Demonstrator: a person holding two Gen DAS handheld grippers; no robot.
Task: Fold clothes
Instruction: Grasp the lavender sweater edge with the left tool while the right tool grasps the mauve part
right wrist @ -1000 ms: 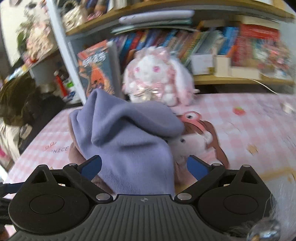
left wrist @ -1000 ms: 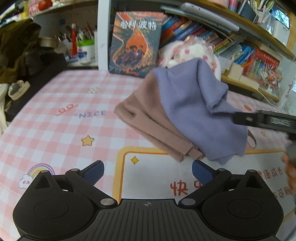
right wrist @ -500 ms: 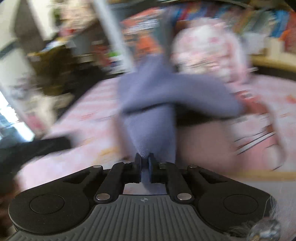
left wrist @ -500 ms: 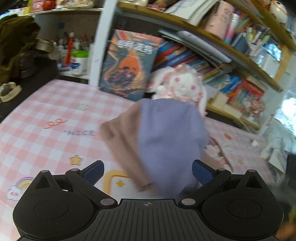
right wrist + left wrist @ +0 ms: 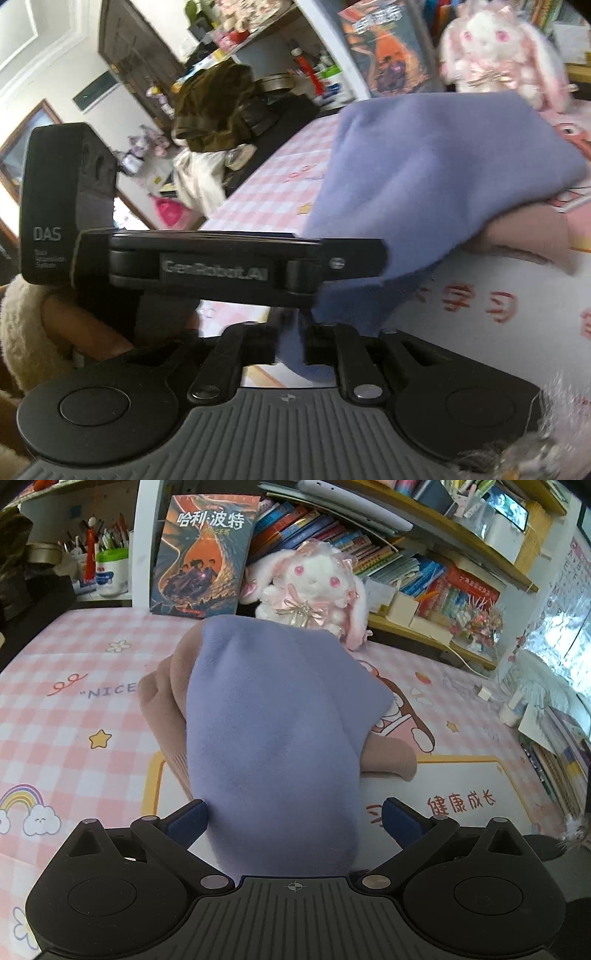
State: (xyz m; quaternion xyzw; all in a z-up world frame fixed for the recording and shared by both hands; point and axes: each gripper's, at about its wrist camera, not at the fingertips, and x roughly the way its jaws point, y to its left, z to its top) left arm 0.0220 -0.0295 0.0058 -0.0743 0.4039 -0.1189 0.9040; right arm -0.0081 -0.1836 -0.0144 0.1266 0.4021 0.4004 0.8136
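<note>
The right tongs point(image 5: 290, 347) are clamped on the purple cloth's point(image 5: 273, 716) near edge, lifting it off the counter point(image 5: 66, 716). The left tongs point(image 5: 293, 814) stand apart around the hanging cloth at 6 o'clock, seemingly ready to pinch a second corner.

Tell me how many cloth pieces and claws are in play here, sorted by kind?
Soft purple cloth: 1
Brownish-pink knit cloth: 1
Black two-finger claws, left claw and right claw: 2
Total: 4
</note>
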